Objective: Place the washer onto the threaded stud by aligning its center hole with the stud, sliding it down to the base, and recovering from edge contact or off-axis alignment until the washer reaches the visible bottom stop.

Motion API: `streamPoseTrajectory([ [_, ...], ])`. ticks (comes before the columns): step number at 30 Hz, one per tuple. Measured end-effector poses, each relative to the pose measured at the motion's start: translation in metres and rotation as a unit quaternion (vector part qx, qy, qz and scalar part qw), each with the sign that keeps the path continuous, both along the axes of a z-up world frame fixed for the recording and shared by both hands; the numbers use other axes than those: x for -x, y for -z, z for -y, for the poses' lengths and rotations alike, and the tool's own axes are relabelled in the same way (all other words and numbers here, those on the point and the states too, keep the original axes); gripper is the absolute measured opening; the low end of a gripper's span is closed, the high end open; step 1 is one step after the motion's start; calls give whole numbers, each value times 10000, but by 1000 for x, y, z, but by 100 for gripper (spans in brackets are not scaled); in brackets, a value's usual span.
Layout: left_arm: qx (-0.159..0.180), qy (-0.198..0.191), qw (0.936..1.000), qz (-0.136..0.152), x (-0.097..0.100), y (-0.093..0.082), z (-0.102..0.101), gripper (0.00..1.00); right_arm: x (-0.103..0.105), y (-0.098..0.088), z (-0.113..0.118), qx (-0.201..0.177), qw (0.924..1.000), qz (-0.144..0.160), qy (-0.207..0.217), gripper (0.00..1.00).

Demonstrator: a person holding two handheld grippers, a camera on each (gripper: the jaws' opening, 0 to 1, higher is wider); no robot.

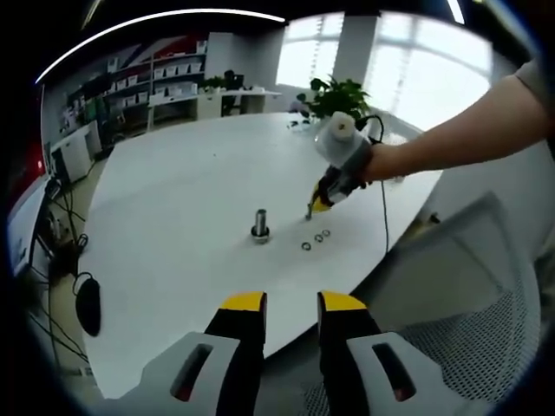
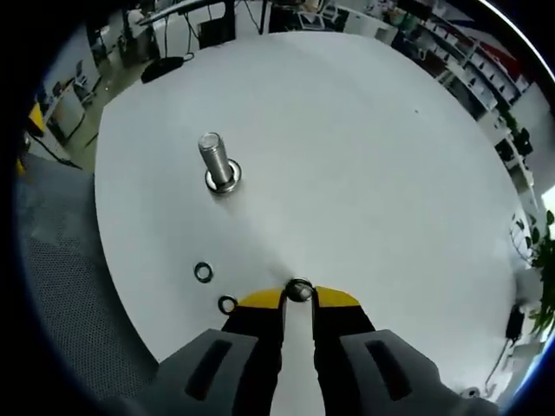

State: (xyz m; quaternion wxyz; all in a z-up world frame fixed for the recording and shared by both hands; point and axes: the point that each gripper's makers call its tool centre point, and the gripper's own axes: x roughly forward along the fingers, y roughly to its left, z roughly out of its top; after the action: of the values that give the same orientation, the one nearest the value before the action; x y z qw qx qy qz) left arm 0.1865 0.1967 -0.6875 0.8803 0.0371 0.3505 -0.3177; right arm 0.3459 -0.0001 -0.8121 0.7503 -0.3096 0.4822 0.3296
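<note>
Washer in the claw: a small metal ring (image 2: 299, 291) sits pinched between the yellow tips of the right claw (image 2: 299, 296), low over the white counter (image 2: 364, 156); in the left gripper view the same claw (image 1: 314, 206) shows tip-down close to the surface, held by a person's hand (image 1: 381, 163).
Right claw: closed on that washer, its jaws drawn tight together with the ring at their very tips.
Left claw: its jaws (image 1: 290, 303) stand apart with a clear gap and nothing between them, held back past the near edge of the counter (image 1: 173, 191).
Stud: the threaded stud (image 2: 215, 160) stands upright on the counter, with a shiny ring around its foot; the held washer is well apart from it, not over its top. In the left gripper view the stud (image 1: 260, 224) stands just left of the right claw.
Loose washers: two more rings lie flat on the counter, one (image 2: 203, 272) between stud and claw, one (image 2: 227, 304) just beside the right claw's left jaw. From the left gripper view they (image 1: 319, 237) lie below the right claw's tip; how many are there I cannot tell.
Surroundings: a mesh chair back (image 1: 451, 338) at the counter's edge, a potted plant (image 1: 338, 94) on the far side, shelves (image 1: 147, 82) beyond.
</note>
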Motion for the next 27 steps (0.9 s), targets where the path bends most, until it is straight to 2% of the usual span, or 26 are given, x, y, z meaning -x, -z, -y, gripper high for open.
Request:
streamPoseTrajectory([
  [16, -72, -33, 10000, -32, 0, 2, -2, 21, 5, 21, 22, 249, 9994, -244, 55, 14],
  [27, -98, -3, 9999, -37, 1, 3, -2, 21, 6, 25, 22, 221, 9989, -342, 242, 15],
])
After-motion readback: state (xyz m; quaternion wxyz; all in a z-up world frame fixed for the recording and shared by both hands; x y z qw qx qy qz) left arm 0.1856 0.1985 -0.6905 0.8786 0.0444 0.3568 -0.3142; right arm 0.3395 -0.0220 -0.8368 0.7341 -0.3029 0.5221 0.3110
